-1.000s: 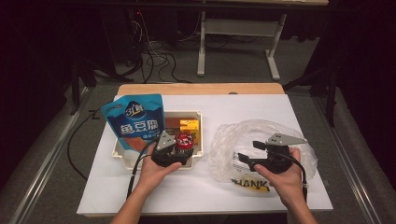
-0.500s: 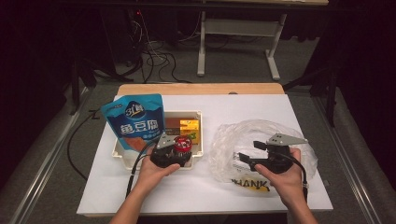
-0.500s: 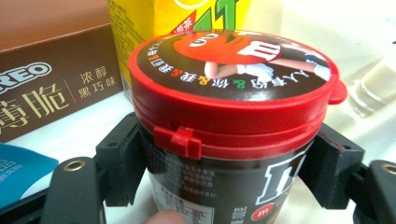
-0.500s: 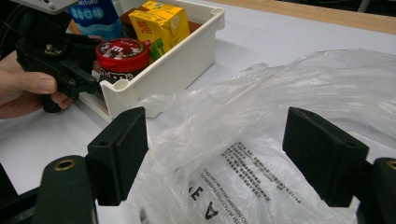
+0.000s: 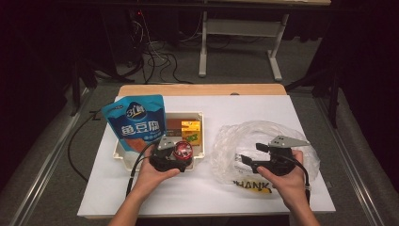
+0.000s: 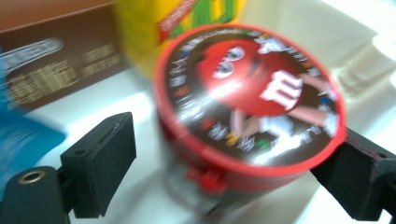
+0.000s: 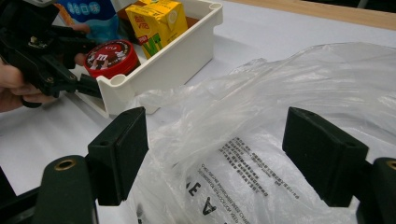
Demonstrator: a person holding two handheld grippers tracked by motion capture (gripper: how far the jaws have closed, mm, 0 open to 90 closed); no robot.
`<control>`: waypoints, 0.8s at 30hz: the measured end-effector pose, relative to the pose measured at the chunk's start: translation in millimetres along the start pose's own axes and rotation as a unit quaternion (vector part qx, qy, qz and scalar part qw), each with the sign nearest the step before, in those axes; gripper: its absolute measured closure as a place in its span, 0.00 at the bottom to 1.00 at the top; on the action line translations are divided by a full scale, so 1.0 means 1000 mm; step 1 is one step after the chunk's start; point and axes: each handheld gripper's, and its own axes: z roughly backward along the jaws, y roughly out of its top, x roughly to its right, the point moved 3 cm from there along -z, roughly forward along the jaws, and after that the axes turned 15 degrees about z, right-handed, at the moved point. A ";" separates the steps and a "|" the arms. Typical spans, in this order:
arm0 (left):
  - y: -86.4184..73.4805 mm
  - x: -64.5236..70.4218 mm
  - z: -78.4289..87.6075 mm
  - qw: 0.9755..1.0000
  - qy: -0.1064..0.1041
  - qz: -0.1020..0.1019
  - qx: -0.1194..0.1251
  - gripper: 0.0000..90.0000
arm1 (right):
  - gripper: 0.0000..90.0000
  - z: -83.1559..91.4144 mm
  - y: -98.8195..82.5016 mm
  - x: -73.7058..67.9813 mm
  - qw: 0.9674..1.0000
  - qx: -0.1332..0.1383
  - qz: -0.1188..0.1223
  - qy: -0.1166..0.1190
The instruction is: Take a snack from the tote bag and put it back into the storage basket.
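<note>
High view: the white table (image 5: 211,117) carries a clear plastic bag (image 5: 263,136) lying under and ahead of the right gripper (image 5: 245,160), whose jaws stand wide apart over the film, pressing nothing. The tall blue snack pouch (image 5: 136,122) leans in the white tray (image 5: 200,115) just beyond the left gripper (image 5: 181,157). Deeper in the tray, behind that gripper's jaws, sit a brown box (image 6: 56,65) and a yellow drink carton (image 7: 156,25). The red-lidded candy tub (image 6: 247,102) stands between the left jaws, which have just been opening; one pad is clear of it.
</note>
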 end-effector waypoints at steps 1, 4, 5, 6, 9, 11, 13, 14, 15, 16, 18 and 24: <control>0.000 0.000 0.000 1.000 0.000 0.000 0.000 0.13 | 0.26 0.000 0.000 0.000 1.000 0.000 0.000 0.000; -0.004 0.002 0.017 1.000 0.018 -0.016 0.004 0.16 | 0.26 0.002 -0.003 0.001 1.000 0.001 0.000 -0.001; -0.004 0.002 0.017 1.000 0.018 -0.016 0.004 0.17 | 0.26 0.002 -0.003 0.001 1.000 0.001 0.000 -0.001; -0.007 0.001 0.027 1.000 0.004 -0.013 0.014 0.17 | 0.26 0.003 -0.004 0.002 1.000 0.004 0.003 -0.001; -0.011 -0.002 0.040 0.999 -0.013 -0.017 0.029 0.19 | 0.26 0.005 -0.006 0.003 1.000 0.006 0.003 -0.004; -0.014 -0.006 0.045 0.999 -0.006 -0.015 0.031 0.44 | 0.26 0.007 -0.006 0.003 1.000 0.006 0.003 -0.005; -0.019 -0.012 0.051 0.999 -0.007 -0.008 0.041 0.55 | 0.26 0.007 -0.006 0.003 1.000 0.007 0.005 -0.005; -0.020 -0.017 0.052 0.999 -0.006 0.010 0.036 0.67 | 0.26 0.007 -0.007 0.003 1.000 0.007 0.007 -0.005; -0.020 -0.019 0.051 0.999 -0.008 0.020 0.037 0.78 | 0.26 0.008 -0.009 0.004 1.000 0.005 0.007 -0.006; -0.020 -0.020 0.051 0.999 -0.016 0.029 0.042 0.83 | 0.26 0.008 -0.010 0.004 1.000 0.005 0.006 -0.006; -0.019 -0.017 0.046 0.999 -0.023 0.034 0.033 0.97 | 0.26 0.009 -0.015 0.005 1.000 0.003 0.005 -0.009; -0.016 -0.015 0.033 0.998 -0.005 0.059 0.027 1.00 | 0.26 0.016 -0.027 0.011 1.000 0.001 0.000 -0.017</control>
